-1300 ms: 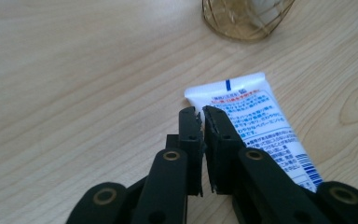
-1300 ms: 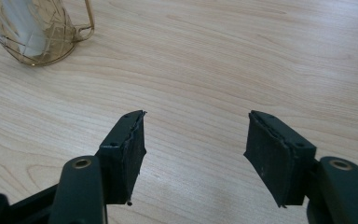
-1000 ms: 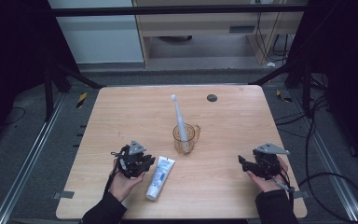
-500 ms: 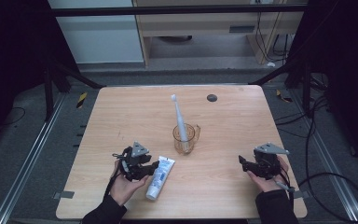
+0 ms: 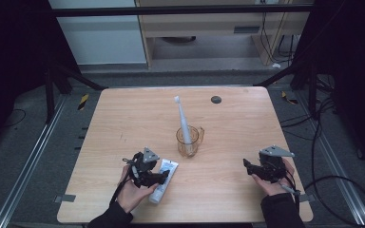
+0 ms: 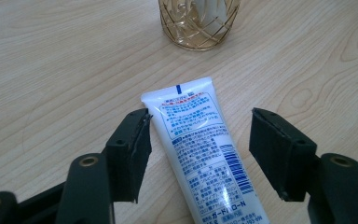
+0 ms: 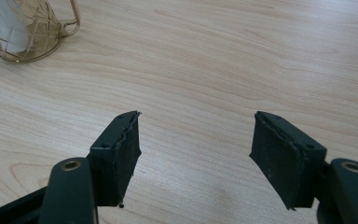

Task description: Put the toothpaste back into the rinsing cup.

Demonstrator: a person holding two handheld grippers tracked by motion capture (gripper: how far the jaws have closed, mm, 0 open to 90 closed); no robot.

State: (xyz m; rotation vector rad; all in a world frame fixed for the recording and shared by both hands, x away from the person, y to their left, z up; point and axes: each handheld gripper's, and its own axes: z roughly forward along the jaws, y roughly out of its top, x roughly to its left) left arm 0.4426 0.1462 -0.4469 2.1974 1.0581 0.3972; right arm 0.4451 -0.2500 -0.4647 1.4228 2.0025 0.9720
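The wooden table (image 5: 123, 118) was bare in the middle. The tube (image 6: 205, 149) lay flat between the left gripper (image 6: 198, 154), its jaws just opened wide, pointing toward the cup (image 6: 198, 23). The right gripper (image 7: 196, 154) stood open, far off.

Toothpaste tube (image 6: 204, 154) cap end cut off below, amber cup (image 6: 198, 22) top cropped, tube print unreadable

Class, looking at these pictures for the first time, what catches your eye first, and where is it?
A white toothbrush stands tilted in an amber glass cup at the table's centre. Nearer the person, a white tube lies flat between the open jaws of the left gripper, untouched by either pad.
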